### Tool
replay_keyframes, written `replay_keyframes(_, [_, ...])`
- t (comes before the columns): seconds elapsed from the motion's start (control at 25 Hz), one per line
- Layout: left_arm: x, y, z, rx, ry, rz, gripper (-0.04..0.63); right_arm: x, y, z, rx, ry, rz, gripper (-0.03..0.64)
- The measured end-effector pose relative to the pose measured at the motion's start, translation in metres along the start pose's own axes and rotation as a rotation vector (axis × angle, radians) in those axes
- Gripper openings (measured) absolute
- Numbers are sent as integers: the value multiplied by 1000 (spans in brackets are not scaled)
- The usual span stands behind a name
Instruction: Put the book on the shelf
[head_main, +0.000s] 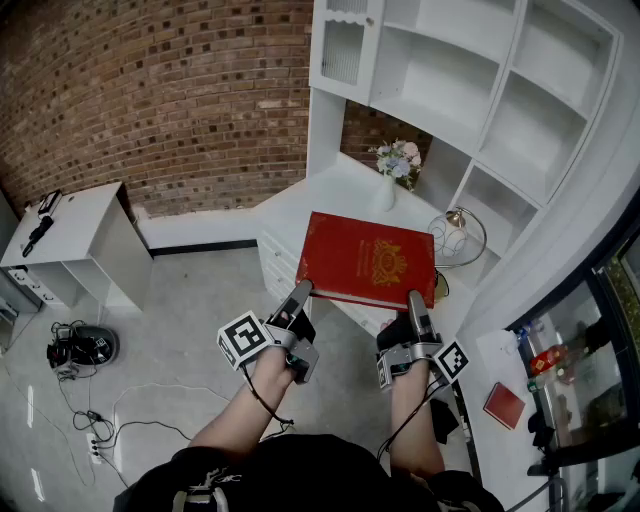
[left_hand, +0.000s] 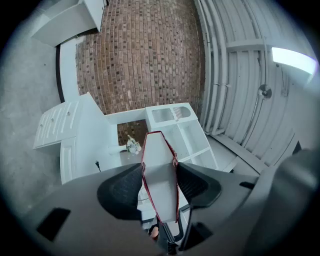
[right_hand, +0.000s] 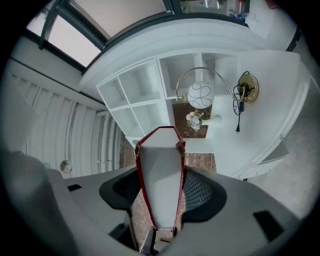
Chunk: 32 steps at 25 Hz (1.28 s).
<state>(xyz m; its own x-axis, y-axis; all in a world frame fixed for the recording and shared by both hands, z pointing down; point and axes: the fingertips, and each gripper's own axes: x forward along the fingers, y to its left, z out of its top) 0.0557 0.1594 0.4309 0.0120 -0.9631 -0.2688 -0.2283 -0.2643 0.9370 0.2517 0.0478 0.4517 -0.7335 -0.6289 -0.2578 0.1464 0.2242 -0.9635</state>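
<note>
Forearms (head_main: 265, 400) reach out from the bottom of the head view, each bearing a gripper; past them stands a white shelf unit (head_main: 470, 80) with bare compartments, set against a brick wall (head_main: 150, 90); below the shelves runs a white desk (head_main: 330, 200) with drawers in its front. Held in the air over the front of that desk, short of the shelves, is a large red book (head_main: 370, 258), cover up with a gold emblem on it, on no shelf yet. The left gripper (head_main: 300, 298) clamps the book's near edge towards its left corner; its own view shows the pads pressed on both covers, with the white page edge between them. The right gripper (head_main: 415, 305) grips the same edge towards the right corner, its pads likewise tight on the covers. Behind the book a round wire lamp (head_main: 455, 235) stands on the desk; a white vase of flowers (head_main: 395, 170) stands to the lamp's left; a smaller red book (head_main: 503, 404) lies well to the right.
</note>
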Motion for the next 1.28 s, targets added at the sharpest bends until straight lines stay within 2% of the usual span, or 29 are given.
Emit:
replay_keyframes(0.08, [-7,8,0,18,5,62,230,-2,0,-1,1,-3,3,259])
replay_keyframes(0.16, [-11,11,0,22,7,83,230,-3,0,-3,1,-2,4,259])
replay_keyframes(0.28, [-10,6,1,5,3,38,230,-3,-2,-6,1,-1,-3,259])
replay_keyframes(0.48, [-19,15,6,15,2,96,230,-1,-6,-12,11,-7,-21,261])
replay_keyframes(1.08, [-45,38,53,-9,31,81,230,9,-19,-67,-30,-41,-33,261])
replay_keyframes(1.28, [-34,48,56,-23,45,95,230,18,-26,-62,-34,-52,-53,261])
